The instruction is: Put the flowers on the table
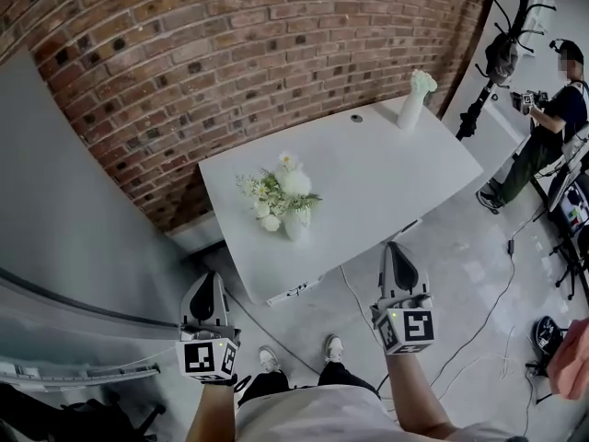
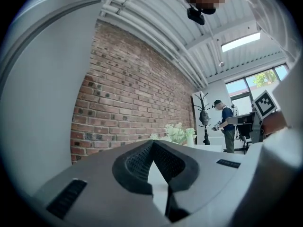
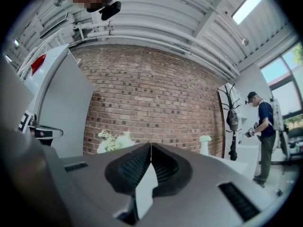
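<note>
Both grippers, left and right, are pressed together, empty, near the desk bearing flowers.

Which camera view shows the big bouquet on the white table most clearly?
The head view: the bouquet shows whole from above, in its vase. The left gripper view shows it small and far; the right gripper view shows only its top, behind the jaws.

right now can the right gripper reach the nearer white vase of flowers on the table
Probably not: the right gripper, shut and empty, hangs short of the white table, and the nearer white vase of flowers stands back from its edge. Nothing blocks the way.
</note>
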Tool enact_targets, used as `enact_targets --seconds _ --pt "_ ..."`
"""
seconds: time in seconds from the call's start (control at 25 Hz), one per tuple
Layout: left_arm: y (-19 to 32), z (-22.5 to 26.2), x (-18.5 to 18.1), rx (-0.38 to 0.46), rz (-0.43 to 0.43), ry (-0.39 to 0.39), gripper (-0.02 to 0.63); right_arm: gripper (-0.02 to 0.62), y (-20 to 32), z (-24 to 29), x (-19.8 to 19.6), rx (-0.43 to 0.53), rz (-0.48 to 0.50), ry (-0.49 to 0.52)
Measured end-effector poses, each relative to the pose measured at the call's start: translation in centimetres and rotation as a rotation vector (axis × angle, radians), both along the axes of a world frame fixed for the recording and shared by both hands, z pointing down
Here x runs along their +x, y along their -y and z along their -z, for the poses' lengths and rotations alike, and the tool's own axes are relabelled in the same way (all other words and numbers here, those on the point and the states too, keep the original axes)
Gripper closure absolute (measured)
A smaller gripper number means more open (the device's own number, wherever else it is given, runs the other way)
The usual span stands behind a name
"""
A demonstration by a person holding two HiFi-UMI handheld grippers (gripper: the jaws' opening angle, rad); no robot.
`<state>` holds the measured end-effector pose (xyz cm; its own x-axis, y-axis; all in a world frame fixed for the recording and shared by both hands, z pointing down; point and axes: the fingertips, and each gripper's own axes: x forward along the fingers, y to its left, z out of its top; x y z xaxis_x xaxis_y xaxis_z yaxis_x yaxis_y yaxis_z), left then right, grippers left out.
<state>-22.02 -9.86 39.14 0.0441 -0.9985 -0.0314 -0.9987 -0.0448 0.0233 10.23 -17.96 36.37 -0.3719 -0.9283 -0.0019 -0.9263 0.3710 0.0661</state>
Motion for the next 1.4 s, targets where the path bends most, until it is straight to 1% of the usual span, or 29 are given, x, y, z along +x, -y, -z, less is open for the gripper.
enact_targets --seconds 0.12,0.28,0.76,1.08,1.4 --pt "-0.4 0.1 -0.1 0.003 0.023 0.007 0.600 0.580 0.2 0.3 0.9 0.002 -0.002 0.003" --pt "-0.6 -0.2 0.1 0.006 0.034 0.002 0.600 0.580 0.0 0.5 0.7 0.003 0.020 -0.003" --pt "-0.1 0.5 1.5 0.013 0.004 0.005 0.600 0.580 0.1 0.8 -0.6 0.006 0.064 -0.017" --pt "-0.1 0.5 -0.1 0.015 0.034 0.000 0.600 0.580 0.5 0.7 -1.3 0.006 0.067 -0.019" --pt "0.1 0.0 -0.3 0.016 0.035 -0.003 0.600 0.580 0.8 1.0 -1.1 0.012 0.062 -0.018"
